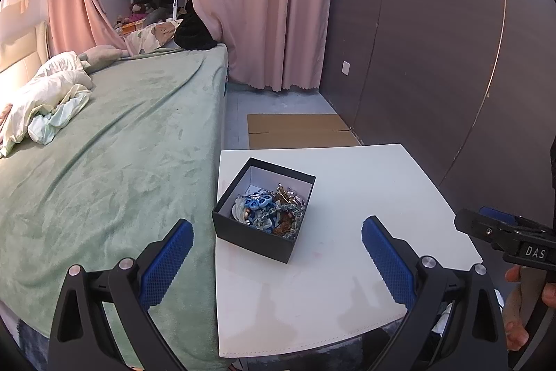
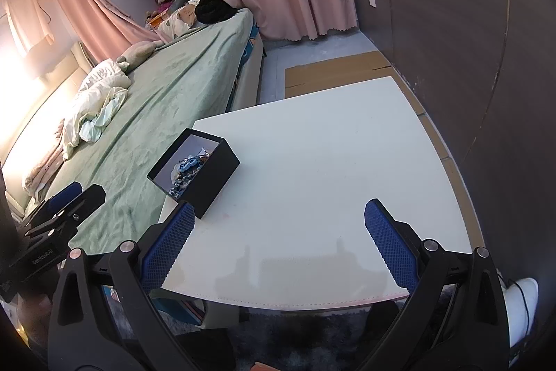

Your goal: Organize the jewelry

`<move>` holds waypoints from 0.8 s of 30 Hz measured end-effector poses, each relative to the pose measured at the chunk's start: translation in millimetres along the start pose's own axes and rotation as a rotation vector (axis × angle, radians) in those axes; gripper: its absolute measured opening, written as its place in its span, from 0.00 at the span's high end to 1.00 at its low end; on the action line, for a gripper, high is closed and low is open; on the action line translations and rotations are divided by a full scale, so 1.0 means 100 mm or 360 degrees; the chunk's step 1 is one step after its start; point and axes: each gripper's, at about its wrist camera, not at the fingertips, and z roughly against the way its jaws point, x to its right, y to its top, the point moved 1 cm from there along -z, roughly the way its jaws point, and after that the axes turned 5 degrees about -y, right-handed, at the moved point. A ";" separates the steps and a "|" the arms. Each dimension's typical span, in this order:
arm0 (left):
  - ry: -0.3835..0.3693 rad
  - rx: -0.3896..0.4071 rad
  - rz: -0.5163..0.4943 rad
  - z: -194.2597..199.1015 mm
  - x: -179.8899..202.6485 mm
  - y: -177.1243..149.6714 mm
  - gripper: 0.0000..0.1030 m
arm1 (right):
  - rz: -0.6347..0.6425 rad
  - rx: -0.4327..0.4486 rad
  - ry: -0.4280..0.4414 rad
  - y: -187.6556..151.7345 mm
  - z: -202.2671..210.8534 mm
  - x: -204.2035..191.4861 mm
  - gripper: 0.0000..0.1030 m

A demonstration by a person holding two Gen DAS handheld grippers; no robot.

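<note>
A black open box (image 1: 255, 240) stands on the white table (image 1: 347, 266) near its left edge. It holds a tangle of jewelry (image 1: 269, 211): blue, teal and amber beads and chains. My left gripper (image 1: 278, 232) is open and empty, just in front of the box. In the right wrist view the box (image 2: 212, 179) and its jewelry (image 2: 187, 171) sit at the table's (image 2: 312, 179) left side. My right gripper (image 2: 279, 214) is open and empty over the table's front, with the box just beyond its left finger (image 2: 170, 242).
A bed with a green blanket (image 1: 121, 162) lies against the table's left side. Flat cardboard (image 1: 299, 129) lies on the floor behind the table. A dark wall panel (image 1: 451, 58) stands to the right. Pink curtains (image 1: 260, 2) hang at the back.
</note>
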 end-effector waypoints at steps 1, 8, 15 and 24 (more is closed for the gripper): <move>-0.0002 -0.0002 0.0001 0.00 -0.01 0.00 0.08 | 0.0001 0.0000 -0.0001 0.00 0.00 0.00 0.05; -0.0010 0.0018 -0.0016 0.03 0.01 -0.01 0.08 | 0.0004 -0.0007 -0.0008 -0.01 -0.03 -0.01 0.05; -0.0027 0.0026 -0.0024 0.05 0.01 -0.01 0.08 | 0.0006 -0.0010 -0.0011 -0.02 -0.05 -0.02 0.05; -0.0032 -0.0007 -0.0019 0.00 0.02 -0.01 0.08 | 0.0008 -0.0011 -0.0013 -0.03 -0.07 -0.03 0.05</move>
